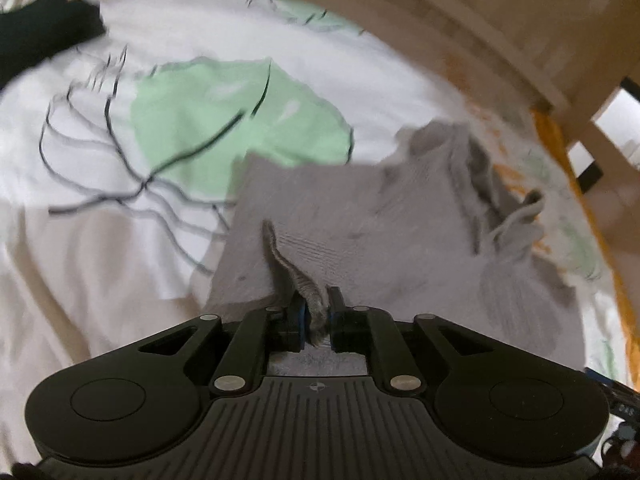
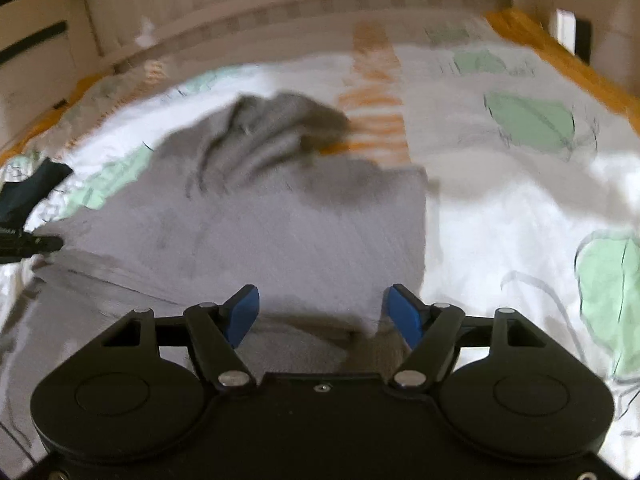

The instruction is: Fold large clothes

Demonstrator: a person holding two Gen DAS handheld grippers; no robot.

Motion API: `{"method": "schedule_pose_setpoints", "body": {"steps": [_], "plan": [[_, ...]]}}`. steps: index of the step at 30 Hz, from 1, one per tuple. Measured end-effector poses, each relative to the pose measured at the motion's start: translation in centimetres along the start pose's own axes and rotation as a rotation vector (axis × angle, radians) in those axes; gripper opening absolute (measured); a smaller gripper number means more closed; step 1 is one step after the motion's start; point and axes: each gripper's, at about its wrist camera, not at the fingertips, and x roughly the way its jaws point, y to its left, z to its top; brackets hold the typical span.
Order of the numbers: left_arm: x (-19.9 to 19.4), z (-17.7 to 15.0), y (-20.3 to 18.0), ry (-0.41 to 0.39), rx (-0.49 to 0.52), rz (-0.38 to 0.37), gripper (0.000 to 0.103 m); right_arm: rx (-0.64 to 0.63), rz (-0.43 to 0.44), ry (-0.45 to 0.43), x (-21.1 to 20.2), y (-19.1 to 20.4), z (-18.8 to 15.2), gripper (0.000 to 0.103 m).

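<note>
Grey garment [image 1: 344, 216], bed [image 1: 100, 240]: left hand-held gripper [image 1: 316, 320] clamped on thin ridge at 6 o'clock, may slip; right hand-held gripper [image 2: 324, 312] apart, idle.

The garment [image 2: 280, 216] lies on the bed cover [image 2: 500, 200], with the headboard [image 2: 280, 4] behind.
</note>
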Motion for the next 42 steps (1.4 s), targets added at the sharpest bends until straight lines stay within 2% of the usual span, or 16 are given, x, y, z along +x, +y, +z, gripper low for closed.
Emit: {"method": "schedule_pose_setpoints", "body": {"steps": [2, 4, 5, 7, 9, 11, 13, 22, 28, 31, 34, 37, 42], "plan": [[-0.5, 0.1, 0.0, -0.003, 0.006, -0.006, 0.015, 0.049, -0.017, 0.051, 1.0, -1.0, -0.4, 0.082], [-2.0, 0.7, -1.0, -0.043, 0.047, 0.021, 0.034, 0.117, 0.005, 0.051, 0.8, -1.8, -0.4, 0.081], [-3.1, 0.9, -1.7, -0.094, 0.087, 0.040, 0.038, 0.127, 0.004, 0.046, 0.4, -1.7, -0.2, 0.080], [-4.8, 1.3, -3.0, -0.169, 0.164, 0.066, 0.061, 0.124, 0.005, 0.006, -0.9, -1.4, 0.4, 0.080], [-5.8, 1.8, -4.4, -0.222, 0.243, 0.069, 0.069, 0.097, 0.002, -0.053, -2.5, -0.6, 1.3, 0.080], [-5.7, 2.6, -5.6, -0.224, 0.297, 0.067, 0.070, 0.077, 0.016, -0.096, -3.4, 0.0, 2.6, 0.082], [-4.6, 3.3, -6.7, -0.192, 0.318, 0.050, 0.070, 0.078, 0.046, -0.099, -3.1, 0.2, 3.9, 0.082], [3.5, 6.7, -13.1, -0.137, 0.472, 0.001, 0.070, 0.035, 0.046, -0.123, 2.9, 1.8, 9.8, 0.082], [8.9, 7.7, -17.7, -0.136, 0.620, 0.053, 0.070, 0.033, 0.023, -0.140, 7.6, 3.7, 13.3, 0.082], [11.8, 7.9, -19.1, -0.121, 0.662, 0.079, 0.070, 0.036, -0.018, -0.129, 9.7, 4.0, 14.2, 0.082], [14.2, 7.7, -19.5, -0.091, 0.705, 0.121, 0.070, 0.035, -0.048, -0.095, 11.4, 3.7, 14.2, 0.082], [15.3, 7.4, -18.6, -0.088, 0.720, 0.232, 0.070, 0.032, -0.081, -0.047, 12.3, 2.9, 13.1, 0.081], [13.6, 8.9, -13.7, -0.127, 0.583, 0.299, 0.072, 0.036, -0.092, -0.031, 11.9, 1.2, 11.4, 0.081]]}}
